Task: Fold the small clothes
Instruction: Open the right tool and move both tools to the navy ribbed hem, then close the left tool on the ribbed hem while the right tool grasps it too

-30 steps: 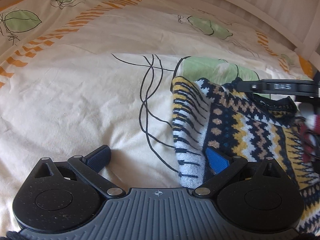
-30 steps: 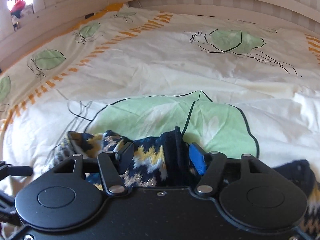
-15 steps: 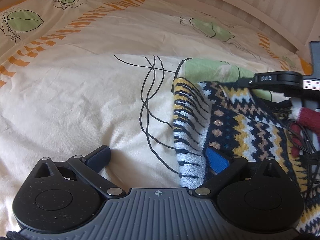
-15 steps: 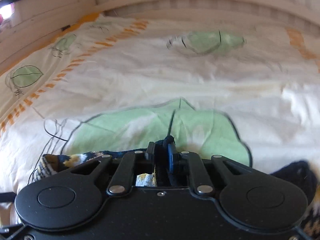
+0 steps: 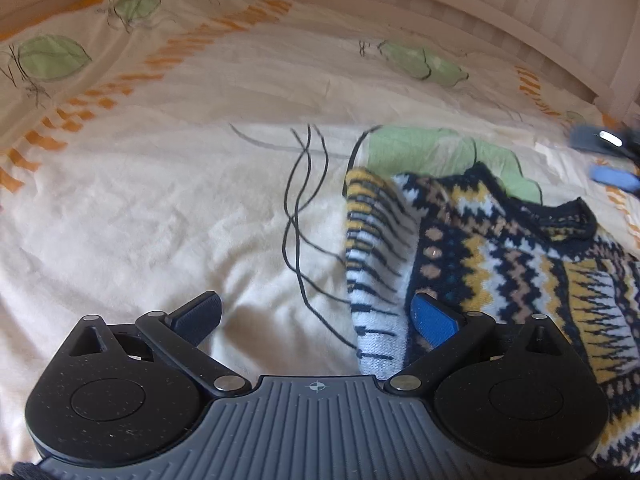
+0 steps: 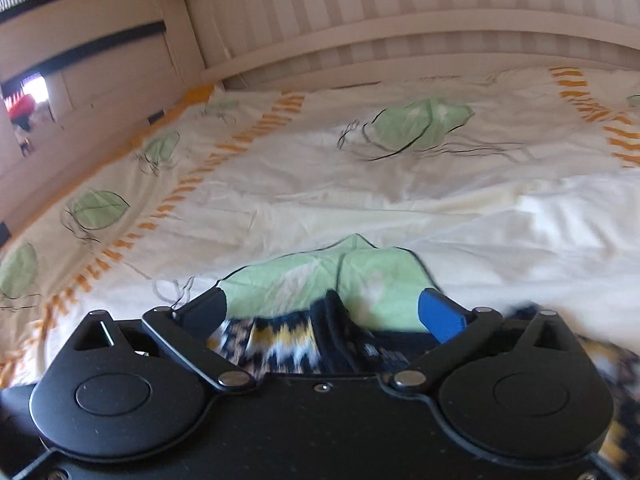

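Right hand-held gripper (image 6: 334,314) opening wide

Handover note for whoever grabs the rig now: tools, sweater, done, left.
Left tool: open, low over the duvet, its blue pad against the sweater's folded sleeve edge, gripping nothing.
Right tool: jaws opening, collar fabric loose between them, not pinched.
Sweater: patterned knit lying flat on the duvet, one sleeve folded in over the body.
Done: that sleeve fold.
Left: the remaining folds; far side not fully in view.
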{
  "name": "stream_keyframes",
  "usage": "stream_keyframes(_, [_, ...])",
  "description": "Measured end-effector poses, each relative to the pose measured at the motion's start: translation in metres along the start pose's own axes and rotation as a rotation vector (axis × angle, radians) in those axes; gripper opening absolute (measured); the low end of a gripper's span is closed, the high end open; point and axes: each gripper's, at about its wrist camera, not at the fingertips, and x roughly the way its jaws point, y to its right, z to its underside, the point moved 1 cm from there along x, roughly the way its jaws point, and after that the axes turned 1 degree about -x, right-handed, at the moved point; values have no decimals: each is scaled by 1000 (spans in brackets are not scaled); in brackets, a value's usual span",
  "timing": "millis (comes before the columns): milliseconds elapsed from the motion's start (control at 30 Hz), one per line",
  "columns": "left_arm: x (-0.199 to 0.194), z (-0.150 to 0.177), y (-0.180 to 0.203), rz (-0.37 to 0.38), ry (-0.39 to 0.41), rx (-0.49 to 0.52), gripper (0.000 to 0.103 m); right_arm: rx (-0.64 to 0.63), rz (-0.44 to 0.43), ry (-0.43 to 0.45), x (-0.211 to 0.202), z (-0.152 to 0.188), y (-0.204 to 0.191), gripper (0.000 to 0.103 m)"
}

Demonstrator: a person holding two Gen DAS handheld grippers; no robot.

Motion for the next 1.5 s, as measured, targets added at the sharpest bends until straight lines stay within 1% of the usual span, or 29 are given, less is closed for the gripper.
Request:
stream_keyframes(167, [-34, -8, 11, 17, 75, 26, 103, 65, 45, -27, -78, 31, 21, 103])
stream_keyframes(300, [-69, -3, 17, 52, 101, 39, 102, 110, 92, -65, -135, 68, 35, 103])
stream_keyframes(367, [-88, 4, 19, 72, 100, 34, 102, 135, 117, -78, -159, 86, 38, 103])
stream_keyframes(467, [-116, 19, 25, 103, 97, 45, 102, 177, 129, -100, -190, 110, 40, 103])
stream_keyframes(600, [-150, 46, 32, 136, 83, 55, 102, 187, 130, -149, -219, 138, 34, 103])
stream_keyframes(667, [-163, 63, 36, 138, 64, 74, 102, 199, 124, -173, -232, 154, 30, 103])
stream_keyframes(733, [-176, 82, 39, 137, 48, 83, 102, 226, 114, -198, -241, 167, 27, 103])
stream_keyframes(833, [-190, 111, 40, 140, 3, 78, 102, 262, 107, -227, -256, 187, 24, 103])
stream_keyframes(967, [-200, 144, 39, 152, -60, 31, 102, 310, 106, -248, -276, 213, 20, 103])
stream_keyframes(1033, [-203, 156, 39, 148, -73, 16, 102, 331, 108, -257, -282, 222, 19, 103])
stream_keyframes(1133, [-205, 171, 40, 144, -92, 4, 101, 352, 96, -276, -286, 229, 17, 103])
stream_keyframes(1233, [-206, 185, 42, 137, -108, 3, 101, 345, 83, -299, -284, 233, 13, 103])
stream_keyframes(1333, [-203, 194, 44, 131, -130, 18, 101, 342, 86, -342, -278, 238, 11, 103])
stream_keyframes(1500, [-195, 203, 45, 145, -165, 19, 101, 365, 73, -418, -268, 248, 12, 103])
